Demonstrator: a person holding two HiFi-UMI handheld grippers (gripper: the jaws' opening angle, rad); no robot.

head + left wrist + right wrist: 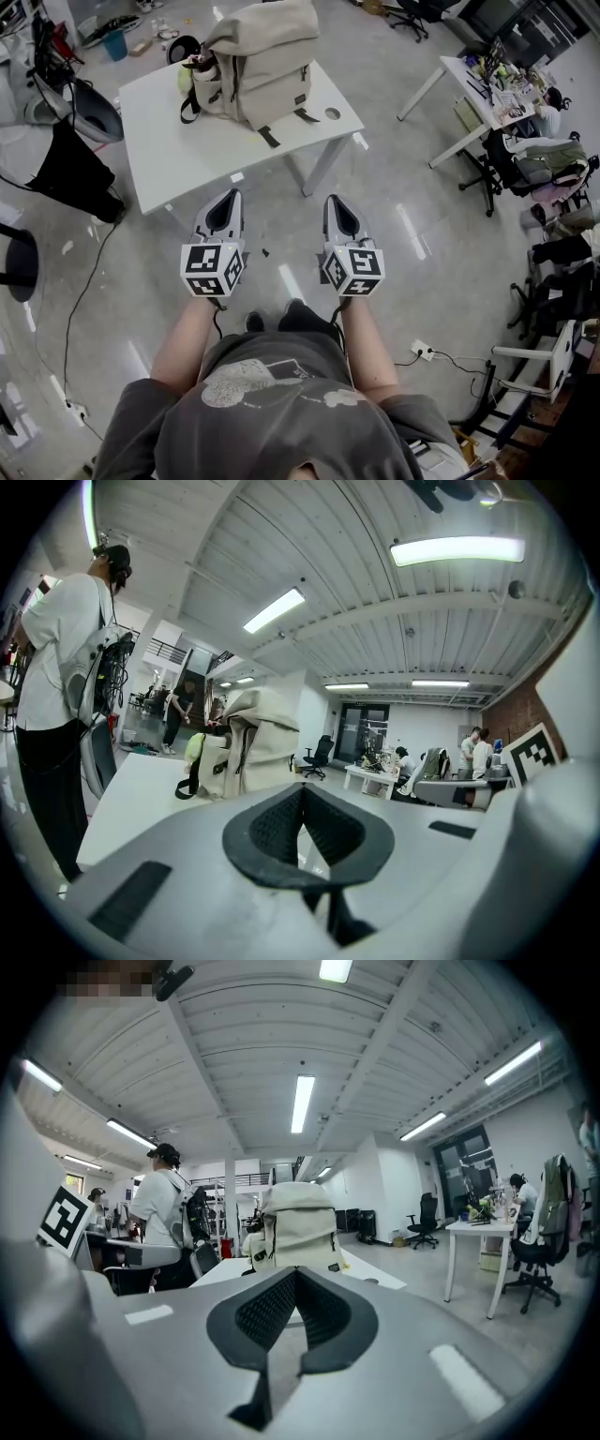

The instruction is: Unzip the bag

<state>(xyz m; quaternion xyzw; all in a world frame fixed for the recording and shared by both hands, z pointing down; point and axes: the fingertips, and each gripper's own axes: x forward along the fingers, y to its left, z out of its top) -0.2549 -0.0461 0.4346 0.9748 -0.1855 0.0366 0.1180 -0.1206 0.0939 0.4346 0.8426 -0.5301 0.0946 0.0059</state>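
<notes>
The likeliest trouble, as I judge it, is the bag (pixel 267 61) sliding or tipping; it stands upright on the white table (pixel 178 155) with nothing bracing it, so a one-handed tug on a zipper would probably drag the whole bag instead of running the slider; a greenish thing (pixel 186 79) tucked in its side pocket could spill out if it topples. A second risk is a missed pinch; no zipper pull is clear in any view, and both tools would have to spread their jaws first.

The left gripper (pixel 228 197) and the right gripper (pixel 338 201) are both clenched on nothing, pads pressed together; they hover over the floor, short of the table's near edge. In the head view the bag sits well apart from them, at about 1 o'clock from the left tool and 11 o'clock from the right; each gripper view shows it dead ahead at 12 o'clock.
</notes>
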